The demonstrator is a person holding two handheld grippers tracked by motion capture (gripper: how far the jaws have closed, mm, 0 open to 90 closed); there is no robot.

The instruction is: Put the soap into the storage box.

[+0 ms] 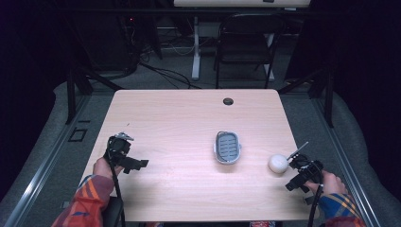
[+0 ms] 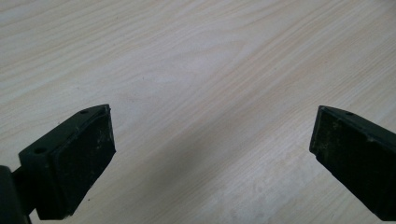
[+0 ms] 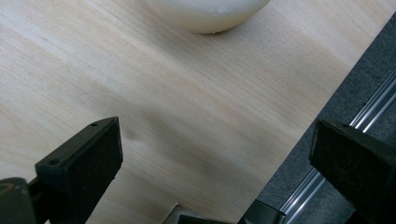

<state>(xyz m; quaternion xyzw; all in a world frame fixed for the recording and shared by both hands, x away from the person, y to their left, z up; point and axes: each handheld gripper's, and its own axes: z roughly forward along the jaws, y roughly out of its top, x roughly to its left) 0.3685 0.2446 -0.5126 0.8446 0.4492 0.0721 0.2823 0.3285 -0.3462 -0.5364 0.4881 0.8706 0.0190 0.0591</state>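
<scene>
Two grippers at the near edge of a light wood table (image 1: 189,118), one per hand, well apart. Left gripper (image 1: 135,164) sits at the near-left, held by the left hand (image 1: 101,166); in the left gripper view its jaws are spread wide with bare wood grain between them, holding nothing. Right gripper (image 1: 297,182) sits at the near-right corner, held by the right hand (image 1: 331,182); in the right gripper view its jaws are also wide apart and empty, one jaw over the table, the other out past the table edge above grey floor (image 3: 355,93) and a metal rail (image 3: 373,105).

White ball (image 1: 278,163) rests on the table just beside the right gripper, toward the table's middle. In the right gripper view it is ahead of the jaws, cut off by the top edge, not between them. Smooth, off-white, matte; no markings seen.

Grey oval dish (image 1: 227,147) with a slotted insert lies near the table's centre, between the two grippers, apart from the ball. Nothing in it. Path between ball and dish is bare wood.

Cable grommet hole (image 1: 228,101) near the far edge. Behind the table: a black folding chair (image 1: 243,45) and a white desk leg (image 1: 196,47), with cables on the floor. Plaid sleeves on both forearms.

No readable writing or labels anywhere.
</scene>
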